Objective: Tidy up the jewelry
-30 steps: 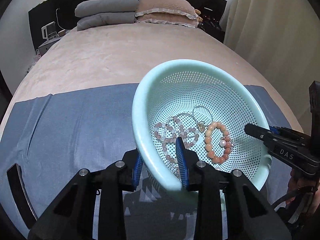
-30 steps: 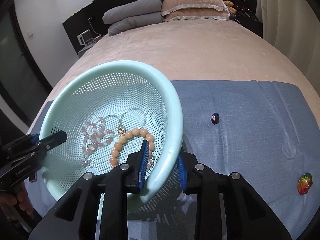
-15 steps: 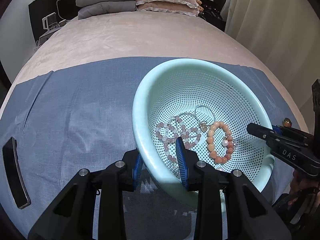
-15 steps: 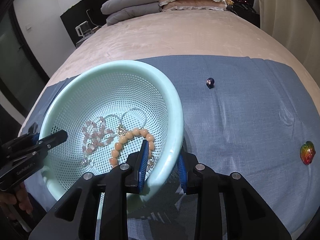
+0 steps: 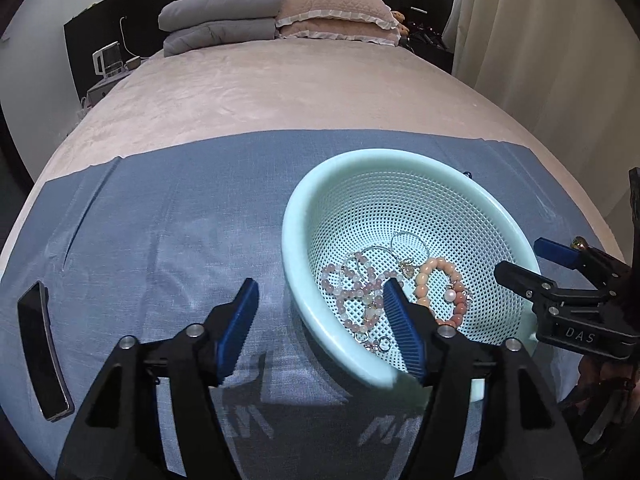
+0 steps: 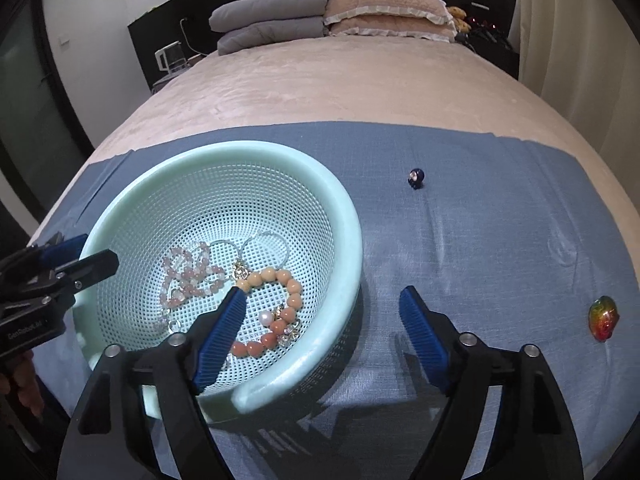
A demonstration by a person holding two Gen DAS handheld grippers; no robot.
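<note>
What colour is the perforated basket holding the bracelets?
Pale mint green basket, clearest in the right wrist view.

One basket (image 6: pixel 340 216), two loose trinkets (image 6: pixel 416 178), one phone (image 5: pixel 40 344).

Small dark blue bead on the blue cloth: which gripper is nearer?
Right. The right gripper straddles the mint basket rim facing the bead; the left gripper is across the basket.

Soft, even indoor light falls from above. Both hand-held grippers cast sharp dark shadows on the near blue woven cloth (image 5: pixel 168 216). Fisheye distortion bows the beige bed (image 6: pixel 360 88); corners go black. The mint perforated plastic basket's (image 5: pixel 404 160) near rim blurs.
</note>
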